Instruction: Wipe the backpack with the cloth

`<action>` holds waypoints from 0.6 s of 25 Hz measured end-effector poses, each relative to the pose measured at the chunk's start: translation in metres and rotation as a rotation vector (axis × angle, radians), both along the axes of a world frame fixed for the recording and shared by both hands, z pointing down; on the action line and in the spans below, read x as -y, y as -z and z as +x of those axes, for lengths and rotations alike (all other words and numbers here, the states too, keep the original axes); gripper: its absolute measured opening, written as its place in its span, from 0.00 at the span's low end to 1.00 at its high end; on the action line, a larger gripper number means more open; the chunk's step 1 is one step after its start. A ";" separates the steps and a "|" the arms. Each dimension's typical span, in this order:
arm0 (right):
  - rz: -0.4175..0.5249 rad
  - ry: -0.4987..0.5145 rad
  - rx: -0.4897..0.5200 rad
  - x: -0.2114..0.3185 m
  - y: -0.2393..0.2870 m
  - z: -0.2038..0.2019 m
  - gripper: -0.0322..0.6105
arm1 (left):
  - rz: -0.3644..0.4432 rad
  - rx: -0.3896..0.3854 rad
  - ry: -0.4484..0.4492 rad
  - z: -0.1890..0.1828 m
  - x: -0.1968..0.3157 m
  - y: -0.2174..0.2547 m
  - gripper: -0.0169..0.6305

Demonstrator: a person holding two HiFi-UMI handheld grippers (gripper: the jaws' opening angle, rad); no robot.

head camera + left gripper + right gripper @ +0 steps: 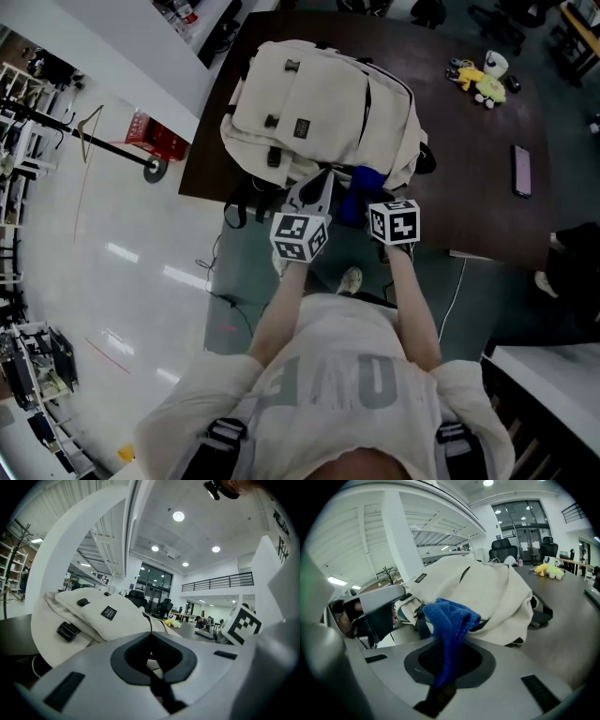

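the backpack (pixel 323 112) lies flat on the dark table (pixel 469 141), by the table's near edge. the right tongs (pixel 367 199) are clamped on a blue cloth (pixel 449 620), which bunches up just by the backpack's near side. the left tongs (pixel 319 186) are pressed together with nothing between them, just beside the right ones at the same side of the backpack.

I see a cream backpack (pixel 319 108) with black buckles and a black label, blue cloth (pixel 450 620), dark brown table (pixel 469 169). Both marker cubes (pixel 300 236): black-and-white squares. Yellow plush toy (pixel 483 82), pinkish phone (pixel 521 171), red box (pixel 155 138), glossy white floor (pixel 112 244), pale shirt (pixel 337 375) with grey lettering.
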State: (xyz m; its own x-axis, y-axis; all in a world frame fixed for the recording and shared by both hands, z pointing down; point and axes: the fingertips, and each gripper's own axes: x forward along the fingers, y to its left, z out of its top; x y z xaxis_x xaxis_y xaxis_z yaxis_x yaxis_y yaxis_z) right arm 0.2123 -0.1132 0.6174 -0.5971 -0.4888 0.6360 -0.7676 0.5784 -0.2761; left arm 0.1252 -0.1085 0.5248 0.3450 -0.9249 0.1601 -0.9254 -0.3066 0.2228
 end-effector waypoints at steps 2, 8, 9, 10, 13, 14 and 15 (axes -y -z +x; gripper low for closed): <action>0.000 -0.014 -0.019 0.003 -0.001 0.014 0.12 | 0.001 -0.004 0.006 0.003 0.000 0.000 0.03; 0.009 -0.068 -0.072 0.013 0.000 0.051 0.12 | 0.006 -0.010 -0.002 0.016 0.002 0.001 0.03; 0.007 -0.078 -0.076 0.013 -0.001 0.056 0.12 | 0.003 -0.006 -0.011 0.020 0.001 0.000 0.03; 0.004 -0.089 -0.075 0.014 -0.001 0.061 0.12 | 0.001 0.000 -0.019 0.023 0.000 0.000 0.03; 0.006 -0.141 -0.092 0.020 -0.001 0.077 0.12 | 0.003 0.010 -0.028 0.025 0.000 0.005 0.03; 0.006 -0.164 -0.108 0.021 -0.002 0.085 0.12 | 0.007 0.009 -0.028 0.024 -0.001 0.008 0.03; 0.004 -0.186 -0.121 0.022 -0.004 0.093 0.12 | 0.010 0.009 -0.028 0.023 -0.002 0.011 0.03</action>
State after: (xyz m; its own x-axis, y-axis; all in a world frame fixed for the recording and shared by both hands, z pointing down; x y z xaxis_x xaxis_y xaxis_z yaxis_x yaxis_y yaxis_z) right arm 0.3054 -0.1347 0.6210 -0.4162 -0.5857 0.6955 -0.8884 0.4248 -0.1738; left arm 0.1481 -0.1066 0.5139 0.3694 -0.9165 0.1537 -0.9183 -0.3347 0.2113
